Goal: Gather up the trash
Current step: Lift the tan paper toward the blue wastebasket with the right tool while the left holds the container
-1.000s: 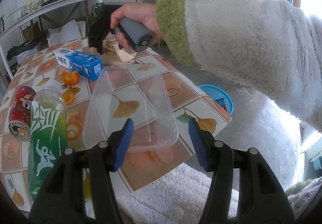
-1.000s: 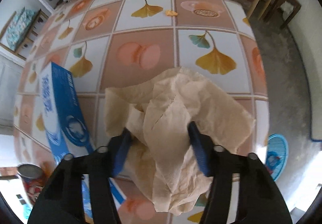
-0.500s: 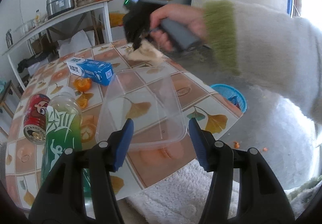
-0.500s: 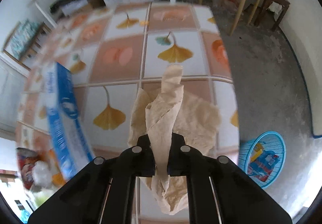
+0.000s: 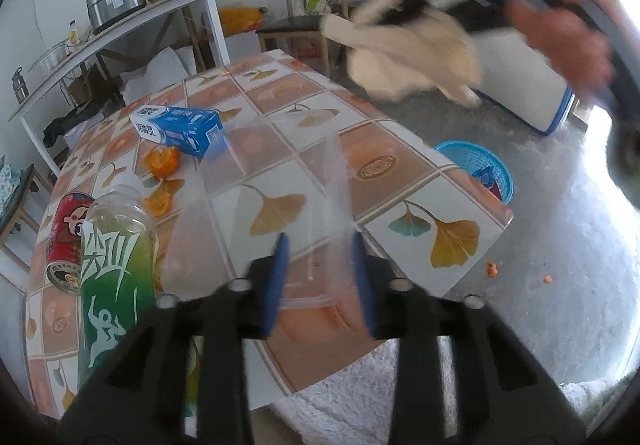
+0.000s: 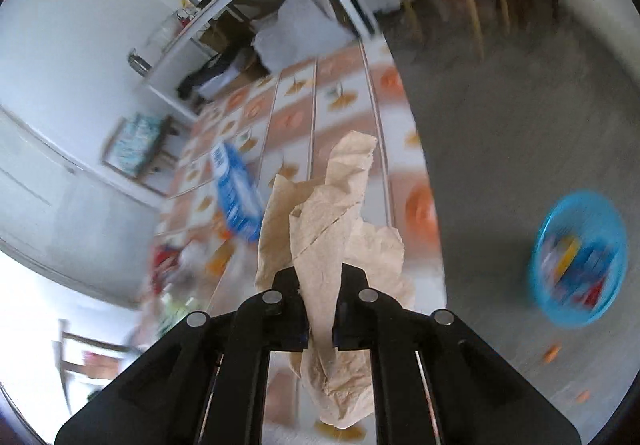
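My left gripper (image 5: 320, 281) is at the table's near edge, its jaws closing on the near end of a clear plastic container (image 5: 256, 181). The blue pads (image 5: 278, 277) press its sides and the container buckles, one wall standing up. My right gripper (image 6: 320, 285) is shut on a crumpled brown paper napkin (image 6: 332, 221) and holds it in the air past the table's right edge. The left wrist view shows that napkin (image 5: 412, 61) blurred at the upper right, under a person's hand (image 5: 560, 33). A blue basket (image 6: 576, 265) holding trash sits on the floor to the right.
On the tiled table (image 5: 400, 165) stand a green bottle (image 5: 116, 269) and a red can (image 5: 66, 241) at the left. A blue box (image 5: 180, 129) and orange peel (image 5: 162, 161) lie behind them. The basket (image 5: 476, 169) sits below the table's right edge. Chairs and a shelf stand behind.
The right gripper shut on the napkin, lifted it off the table and swung it right, out over the floor. The left jaws narrowed onto the clear container, which has buckled.
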{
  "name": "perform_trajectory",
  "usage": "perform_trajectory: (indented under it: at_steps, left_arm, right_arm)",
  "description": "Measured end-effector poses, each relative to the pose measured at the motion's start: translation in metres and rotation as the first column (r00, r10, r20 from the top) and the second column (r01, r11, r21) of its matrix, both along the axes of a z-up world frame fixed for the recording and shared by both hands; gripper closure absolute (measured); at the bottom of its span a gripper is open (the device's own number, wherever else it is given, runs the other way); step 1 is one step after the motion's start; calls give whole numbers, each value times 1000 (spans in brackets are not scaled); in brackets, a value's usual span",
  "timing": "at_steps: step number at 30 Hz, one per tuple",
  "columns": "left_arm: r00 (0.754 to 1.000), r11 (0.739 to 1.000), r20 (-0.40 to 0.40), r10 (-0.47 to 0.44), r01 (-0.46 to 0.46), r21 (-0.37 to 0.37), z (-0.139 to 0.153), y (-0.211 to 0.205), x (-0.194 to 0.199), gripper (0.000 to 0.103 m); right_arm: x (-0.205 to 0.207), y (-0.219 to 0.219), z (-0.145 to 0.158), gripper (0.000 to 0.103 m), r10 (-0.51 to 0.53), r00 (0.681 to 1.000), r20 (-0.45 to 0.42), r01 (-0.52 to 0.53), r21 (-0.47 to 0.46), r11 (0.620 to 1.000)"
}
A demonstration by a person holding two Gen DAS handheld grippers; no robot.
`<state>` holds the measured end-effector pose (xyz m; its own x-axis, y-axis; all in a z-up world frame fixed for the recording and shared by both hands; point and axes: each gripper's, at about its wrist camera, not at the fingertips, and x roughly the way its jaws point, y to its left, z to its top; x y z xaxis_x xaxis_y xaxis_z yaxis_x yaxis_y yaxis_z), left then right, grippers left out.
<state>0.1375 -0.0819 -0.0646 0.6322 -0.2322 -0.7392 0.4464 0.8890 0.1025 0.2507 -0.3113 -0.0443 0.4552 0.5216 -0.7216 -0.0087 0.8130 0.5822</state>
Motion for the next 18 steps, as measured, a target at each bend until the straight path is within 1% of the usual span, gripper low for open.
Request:
perform_trajectory:
  at_steps: [1, 3, 8, 14, 18]
  left_arm:
    - [1000, 1000, -1, 5, -5, 3, 0, -1, 0, 85]
    - [1000, 1000, 3, 9, -9, 14, 2, -3, 0, 98]
    - [999, 999, 38, 3, -5, 46, 9, -11, -3, 100]
    - [994, 997, 105, -35, 27, 72, 26, -33, -13, 101]
    - [988, 995, 134, -72, 62, 75, 38, -52, -17, 101]
  right_arm:
    - [-9, -6, -6, 95, -13, 1000, -8, 13, 22, 1000]
    - [-23, -17, -12, 95, -35, 999, -16, 35, 61, 998]
    - [-50, -45, -21, 95, -94, 995, -17, 96, 143, 985]
    - [-72, -72, -23, 95, -134, 991, -4, 132, 185, 974]
    - [-88, -95, -20, 95, -174, 985, 19, 166, 204, 965]
